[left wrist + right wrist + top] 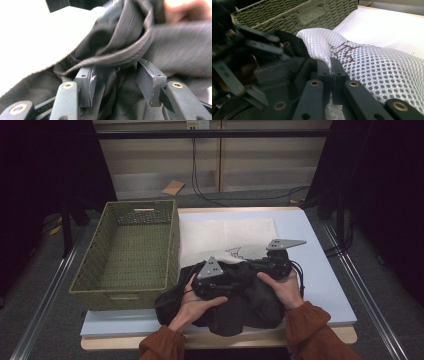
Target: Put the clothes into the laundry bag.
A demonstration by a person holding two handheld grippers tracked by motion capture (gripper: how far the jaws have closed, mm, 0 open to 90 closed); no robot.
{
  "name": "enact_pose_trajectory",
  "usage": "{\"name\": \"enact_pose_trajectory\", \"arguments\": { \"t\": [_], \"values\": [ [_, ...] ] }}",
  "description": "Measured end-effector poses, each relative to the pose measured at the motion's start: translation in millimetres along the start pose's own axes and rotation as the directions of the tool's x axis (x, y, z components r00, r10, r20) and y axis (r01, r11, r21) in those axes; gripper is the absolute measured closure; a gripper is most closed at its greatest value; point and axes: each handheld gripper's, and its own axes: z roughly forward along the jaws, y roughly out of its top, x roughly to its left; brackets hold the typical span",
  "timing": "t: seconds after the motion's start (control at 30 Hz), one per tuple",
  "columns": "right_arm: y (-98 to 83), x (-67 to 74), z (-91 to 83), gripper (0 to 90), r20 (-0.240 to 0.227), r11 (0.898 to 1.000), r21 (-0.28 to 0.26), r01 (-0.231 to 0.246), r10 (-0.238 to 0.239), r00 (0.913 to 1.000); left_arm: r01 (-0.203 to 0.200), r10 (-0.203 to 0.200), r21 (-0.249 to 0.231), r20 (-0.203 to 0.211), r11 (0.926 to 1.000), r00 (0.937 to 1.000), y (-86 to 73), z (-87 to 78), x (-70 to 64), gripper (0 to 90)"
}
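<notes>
A black garment (pixel 250 302) lies bunched at the table's front, overlapping the near edge of a white mesh bag (pixel 225 237). My left gripper (pixel 227 282) is over the garment's left part. In the left gripper view its jaws (pixel 116 72) stand open, with a thick fold of the black garment (pixel 125 50) just beyond the pads (pixel 150 80), which do not press on it. My right gripper (pixel 265 264) is at the garment's far right. In the right gripper view it (pixel 333 62) is shut on the edge of the white mesh bag (pixel 372 67), with black cloth (pixel 287 75) to its left.
An olive woven basket (pixel 100 265) stands empty on the table's left side, close to the bag and garment; its wall (pixel 294 15) shows behind the left gripper. The pale blue tabletop (pixel 320 270) is bare at the right. Cables hang at the back wall.
</notes>
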Motion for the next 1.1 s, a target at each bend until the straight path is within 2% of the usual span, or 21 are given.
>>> {"name": "enact_pose_trajectory", "arguments": {
  "t": [0.03, 0.13, 0.17, 0.23, 0.4, 0.47, 0.5, 0.53, 0.63, 0.7, 0.8, 0.83, 0.87, 0.97, 1.03, 1.07, 1.1],
  "values": [
    [-0.2, 0.1, 0.3, 88.5, 0.000, 1.000, 0.002, 0.002, -0.002, 1.0000, -0.003, 0.003, -0.010, 0.012, 1.0000, 0.9999, 2.5, -1.7, 0.4, 50.8],
    [-0.9, -0.3, 1.0, 88.4, 0.004, 1.000, 0.001, 0.008, -0.008, 1.0000, -0.034, 0.034, 0.010, 0.001, 0.9994, 0.9994, 7.8, -4.0, -2.4, 50.7],
    [-0.9, -0.6, 1.1, 88.4, 0.004, 1.000, 0.001, 0.006, -0.006, 1.0000, -0.045, 0.045, 0.002, 0.001, 0.9990, 0.9990, 9.1, -4.7, -3.4, 50.6],
    [-1.1, -1.3, 1.0, 88.4, 0.002, 1.000, -0.004, 0.004, -0.004, 1.0000, -0.036, 0.036, -0.015, 0.009, 0.9992, 0.9993, 11.6, -7.6, -3.6, 49.5],
    [-1.5, -0.9, 1.4, 88.3, 0.006, 1.000, -0.010, 0.012, -0.012, 0.9999, -0.045, 0.045, -0.016, -0.008, 0.9989, 0.9990, 16.4, -16.5, -2.5, 47.5],
    [-1.8, -1.3, 1.4, 88.2, 0.004, 1.000, -0.011, 0.010, -0.010, 0.9999, -0.045, 0.045, -0.025, 0.004, 0.9987, 0.9990, 16.4, -18.6, -1.7, 48.6],
    [-2.0, -2.2, 1.4, 88.2, -0.001, 1.000, -0.014, 0.006, -0.006, 1.0000, -0.045, 0.044, -0.040, -0.006, 0.9982, 0.9990, 15.1, -21.1, -0.9, 48.5],
    [-2.4, -3.4, 1.4, 88.1, -0.009, 1.000, -0.013, 0.000, 0.000, 1.0000, -0.045, 0.045, -0.036, -0.009, 0.9984, 0.9990, 14.7, -21.3, -0.6, 47.4],
    [-2.9, -3.8, 1.1, 88.2, -0.010, 1.000, -0.015, 0.004, -0.004, 0.9999, -0.046, 0.046, -0.042, 0.003, 0.9980, 0.9989, 14.2, -19.4, 0.1, 45.4],
    [-2.8, -3.8, 1.7, 88.2, -0.010, 1.000, -0.015, 0.008, -0.008, 0.9999, -0.062, 0.064, -0.049, 0.030, 0.9969, 0.9975, 14.6, -12.7, -2.5, 46.2],
    [-3.0, -3.9, 1.4, 88.1, -0.009, 1.000, -0.016, 0.010, -0.010, 0.9999, -0.084, 0.085, -0.025, 0.021, 0.9961, 0.9962, 13.1, -4.9, -5.3, 62.6],
    [-2.8, -3.9, 1.5, 87.9, -0.007, 1.000, -0.011, 0.014, -0.014, 0.9999, -0.086, 0.086, -0.007, 0.014, 0.9963, 0.9962, 11.5, -0.2, -6.3, 72.0],
    [-2.5, -4.0, 1.2, 87.7, 0.000, 1.000, -0.012, 0.014, -0.014, 0.9999, -0.094, 0.094, 0.015, 0.012, 0.9954, 0.9955, 7.5, 8.9, -7.2, 76.0],
    [-1.8, -3.9, 0.4, 87.6, 0.006, 1.000, -0.003, 0.028, -0.028, 0.9996, -0.080, 0.080, 0.027, 0.013, 0.9964, 0.9967, 4.3, 15.1, -6.1, 80.2],
    [-1.1, -5.0, 0.0, 88.0, -0.003, 1.000, 0.006, 0.007, -0.007, 1.0000, -0.057, 0.057, 0.071, 0.003, 0.9959, 0.9984, -0.4, 24.2, -2.6, 82.4],
    [-0.4, -5.7, -1.1, 88.2, -0.013, 1.000, 0.004, -0.007, 0.007, 0.9999, -0.057, 0.057, 0.071, 0.003, 0.9959, 0.9984, -0.4, 24.2, -2.6, 83.0],
    [0.3, -6.0, -2.0, 88.4, -0.012, 1.000, 0.002, -0.023, 0.023, 0.9997, -0.058, 0.059, 0.097, 0.001, 0.9935, 0.9983, -4.1, 31.8, 0.6, 83.2]
  ]
}}
